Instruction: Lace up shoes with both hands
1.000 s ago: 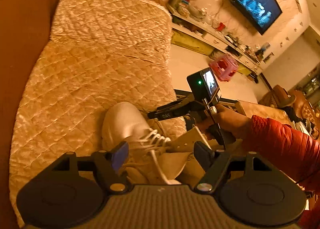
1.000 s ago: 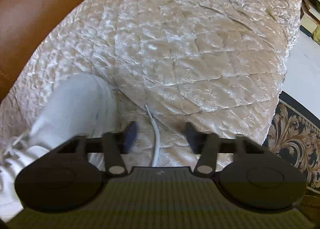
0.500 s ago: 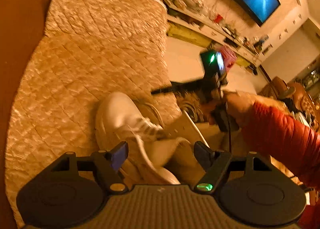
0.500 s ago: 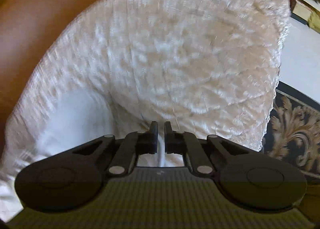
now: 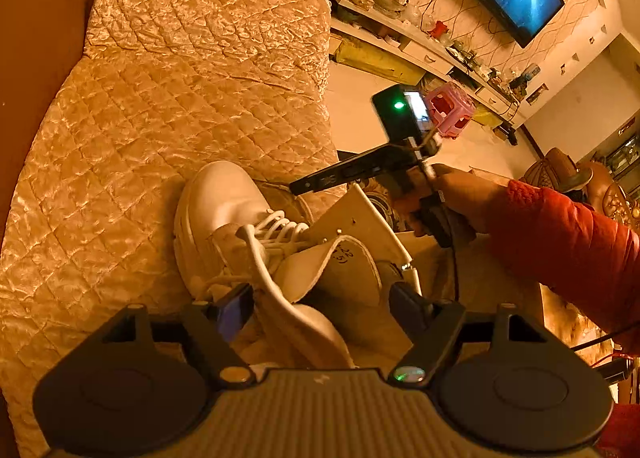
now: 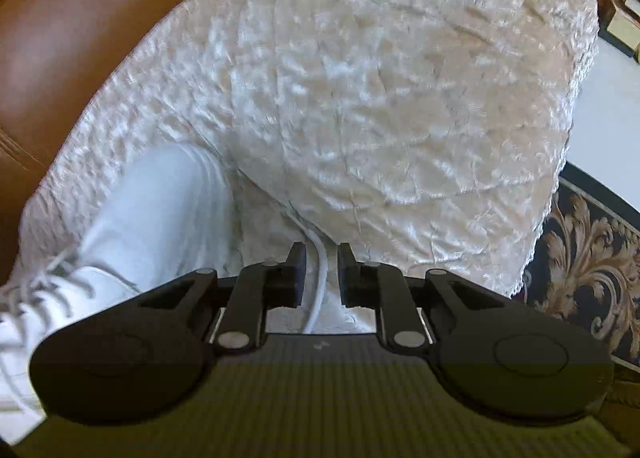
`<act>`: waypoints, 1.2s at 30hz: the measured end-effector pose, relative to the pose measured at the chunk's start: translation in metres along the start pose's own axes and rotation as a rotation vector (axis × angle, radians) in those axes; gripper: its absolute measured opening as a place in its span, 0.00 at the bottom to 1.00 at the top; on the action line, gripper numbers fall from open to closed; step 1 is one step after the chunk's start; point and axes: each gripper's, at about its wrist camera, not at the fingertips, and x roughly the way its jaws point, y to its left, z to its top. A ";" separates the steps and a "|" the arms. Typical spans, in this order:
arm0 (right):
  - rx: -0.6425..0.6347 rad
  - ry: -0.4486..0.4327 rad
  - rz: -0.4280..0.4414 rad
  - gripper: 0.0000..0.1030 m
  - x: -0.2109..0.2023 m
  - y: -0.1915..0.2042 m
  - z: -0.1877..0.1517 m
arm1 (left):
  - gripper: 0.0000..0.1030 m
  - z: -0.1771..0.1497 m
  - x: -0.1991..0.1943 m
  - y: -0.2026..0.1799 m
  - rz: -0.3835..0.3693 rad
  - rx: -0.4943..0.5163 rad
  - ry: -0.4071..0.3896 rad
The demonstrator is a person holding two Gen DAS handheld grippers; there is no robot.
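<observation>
Your right hand-held gripper (image 6: 322, 274) is opening, the white lace (image 6: 320, 282) loose between its 2 fingers. Your left hand-held gripper (image 5: 320, 308) spreads wide over the white shoe (image 5: 224, 217) on the quilted sofa cover (image 5: 160, 97).

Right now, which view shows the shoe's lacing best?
The left wrist view: the white shoe shows its crossed laces and tongue sharply. The right wrist view catches only blurred laces at its left edge.

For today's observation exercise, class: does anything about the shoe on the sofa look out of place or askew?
Yes. The white shoe lies on the quilted sofa cover, its tongue flopped open. One loose lace trails off it and runs between the fingers of the right hand-held gripper, which are opening and not pressing it.
</observation>
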 end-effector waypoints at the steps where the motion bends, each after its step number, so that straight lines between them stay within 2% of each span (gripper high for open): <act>1: -0.002 0.005 -0.002 0.20 0.004 0.001 0.001 | 0.78 0.000 0.001 -0.001 -0.001 0.002 0.000; 6: -0.061 0.027 -0.039 0.20 0.021 0.010 0.003 | 0.78 0.000 -0.003 -0.001 0.021 0.012 -0.019; 11: -0.160 0.014 -0.092 0.19 0.022 0.024 -0.001 | 0.79 0.006 -0.024 0.005 0.047 0.009 -0.118; 12: -0.170 0.012 -0.101 0.14 0.022 0.026 -0.001 | 0.80 0.008 -0.027 0.006 0.054 0.008 -0.133; 16: -0.145 -0.006 -0.091 0.07 0.015 0.027 0.001 | 0.81 0.015 -0.033 0.012 0.108 0.004 -0.160; 18: -0.110 -0.047 -0.072 0.07 0.005 0.023 0.002 | 0.81 0.018 -0.034 0.014 0.130 0.000 -0.164; 20: -0.070 -0.092 -0.046 0.07 -0.007 0.019 0.003 | 0.81 0.021 -0.030 0.014 0.140 -0.008 -0.149; 24: -0.008 -0.158 0.023 0.07 -0.025 0.014 0.002 | 0.80 0.019 -0.011 0.013 0.184 0.004 -0.049; 27: 0.016 -0.187 0.063 0.07 -0.035 0.015 -0.001 | 0.78 0.013 -0.008 0.011 0.183 0.011 -0.013; 30: 0.033 -0.168 0.029 0.07 -0.030 0.011 -0.001 | 0.75 0.008 -0.010 0.007 0.168 0.018 0.002; 32: 0.083 -0.117 0.023 0.08 -0.018 0.001 0.000 | 0.75 0.006 -0.009 0.004 0.175 0.023 0.011; 34: 0.123 -0.062 0.025 0.20 -0.006 -0.006 0.000 | 0.75 0.004 -0.008 0.003 0.179 0.011 0.017; 36: 0.088 -0.043 0.008 0.27 0.001 0.000 -0.001 | 0.75 0.004 -0.007 0.003 0.177 0.004 0.023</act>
